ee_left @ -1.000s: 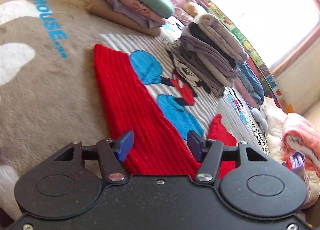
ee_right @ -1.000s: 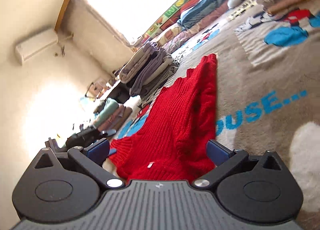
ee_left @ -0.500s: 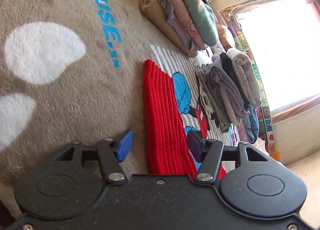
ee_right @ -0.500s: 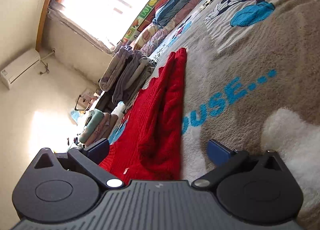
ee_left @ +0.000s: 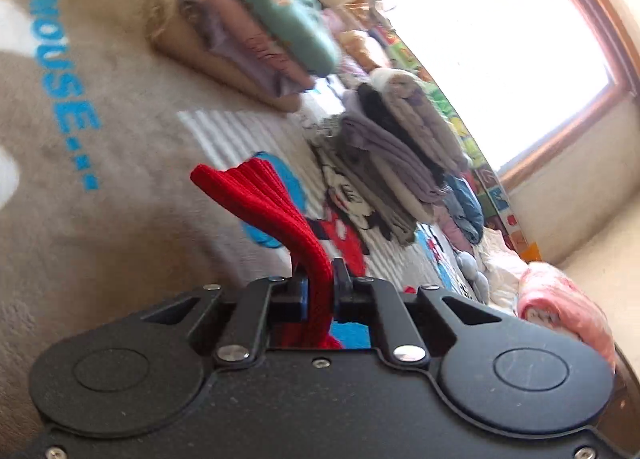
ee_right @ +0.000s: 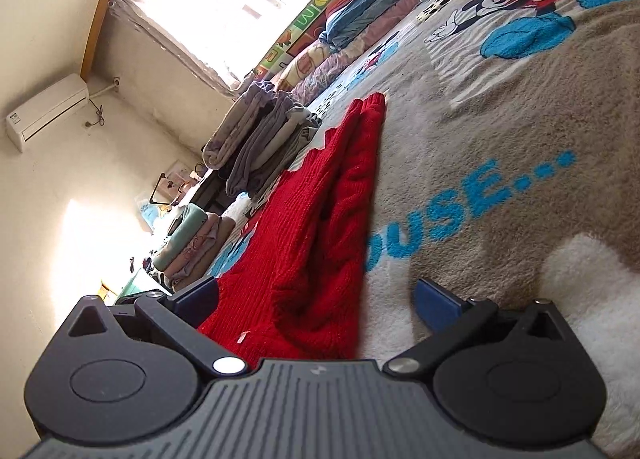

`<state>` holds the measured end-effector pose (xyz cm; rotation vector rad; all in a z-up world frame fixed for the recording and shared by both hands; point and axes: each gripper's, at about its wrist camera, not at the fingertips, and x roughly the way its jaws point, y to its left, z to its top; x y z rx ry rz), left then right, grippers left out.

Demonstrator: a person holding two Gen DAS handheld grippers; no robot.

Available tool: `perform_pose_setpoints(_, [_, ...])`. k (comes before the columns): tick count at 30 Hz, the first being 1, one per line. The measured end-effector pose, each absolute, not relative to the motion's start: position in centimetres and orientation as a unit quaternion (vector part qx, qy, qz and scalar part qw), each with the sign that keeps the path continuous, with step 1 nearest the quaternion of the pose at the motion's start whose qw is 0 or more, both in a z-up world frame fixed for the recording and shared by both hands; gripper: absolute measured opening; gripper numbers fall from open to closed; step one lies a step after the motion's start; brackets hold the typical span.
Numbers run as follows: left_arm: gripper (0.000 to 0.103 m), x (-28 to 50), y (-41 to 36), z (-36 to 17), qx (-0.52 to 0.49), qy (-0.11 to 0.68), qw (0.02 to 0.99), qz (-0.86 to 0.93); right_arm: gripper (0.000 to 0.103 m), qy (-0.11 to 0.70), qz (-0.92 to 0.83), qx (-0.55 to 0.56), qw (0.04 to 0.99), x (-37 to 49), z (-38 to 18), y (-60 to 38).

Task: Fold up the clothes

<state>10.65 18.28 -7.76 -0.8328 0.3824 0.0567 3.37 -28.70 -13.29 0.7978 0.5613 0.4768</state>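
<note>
A red knit sweater (ee_right: pixel 320 211) lies on a grey Mickey Mouse blanket (ee_right: pixel 520 119), partly folded lengthwise. In the left wrist view my left gripper (ee_left: pixel 320 283) is shut on a bunched ribbed edge of the red sweater (ee_left: pixel 272 203) and lifts it off the blanket (ee_left: pixel 100 239). In the right wrist view my right gripper (ee_right: pixel 316 299) is open, its blue pads (ee_right: pixel 434 299) either side of the sweater's near end, low over the blanket.
Stacks of folded clothes stand beyond the sweater: a green-topped stack (ee_left: pixel 256 27) and a grey-purple stack (ee_left: pixel 392 151), which show in the right wrist view too (ee_right: pixel 260 139). A pink fluffy garment (ee_left: pixel 560 299) lies at the right. A bright window (ee_left: pixel 500 39) is behind.
My left gripper has shut on the sweater's ribbed edge and raised it off the blanket. My right gripper stays open and has shifted slightly at the sweater's near end.
</note>
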Motion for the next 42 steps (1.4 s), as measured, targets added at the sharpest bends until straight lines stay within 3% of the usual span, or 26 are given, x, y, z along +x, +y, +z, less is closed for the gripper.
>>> perform_pose_setpoints(5, [0.007,10.0,11.9,-5.1,-0.268,0.171,0.947,-0.038,0.103,0.264,0.224,0.38,0.858,3.3,-13.2,-28.6])
perform_pose_setpoints(13, [0.008,10.1,2.0,-6.6,-0.072,0.227,0.964,-0.12,0.102,0.252,0.223,0.394,0.855,3.1,-13.3,-29.0])
perform_pose_setpoints(15, [0.019,10.7,0.0,-7.9,-0.015,0.282,0.946,-0.158,0.101,0.235,0.22,0.417,0.85,2.7,-13.2,-29.6])
perform_pose_setpoints(16, [0.035,10.7,-0.6,-8.4,0.011,0.301,0.938,-0.17,0.099,0.226,0.217,0.429,0.847,2.5,-13.2,-30.0])
perform_pose_setpoints(17, [0.043,10.3,-1.0,-8.5,0.031,0.306,0.934,-0.181,0.098,0.215,0.216,0.437,0.846,2.2,-13.0,-30.3])
perform_pose_setpoints(18, [0.043,9.9,-0.9,-8.3,0.038,0.304,0.932,-0.192,0.097,0.204,0.218,0.44,0.847,1.8,-12.6,-30.5])
perform_pose_setpoints(22, [0.049,8.9,2.7,-6.1,-0.036,0.28,0.94,-0.192,0.088,0.172,0.245,0.419,0.857,0.9,-10.1,-29.7])
perform_pose_setpoints(25, [0.054,8.6,6.1,-4.9,-0.109,0.265,0.947,-0.143,0.087,0.178,0.271,0.417,0.849,1.1,-8.8,-27.4])
perform_pose_setpoints(31, [0.054,9.7,11.1,-5.5,-0.221,0.284,0.932,-0.042,0.086,0.28,0.266,0.41,0.827,4.0,-8.2,-20.2])
perform_pose_setpoints(36, [0.054,9.7,11.5,-5.3,-0.23,0.278,0.931,-0.048,0.081,0.33,0.21,0.363,0.846,6.8,-8.2,-15.4])
perform_pose_setpoints(42, [0.054,9.9,11.6,-5.6,-0.231,0.281,0.93,-0.056,0.072,0.321,0.133,0.404,0.846,9.0,-9.3,-14.3])
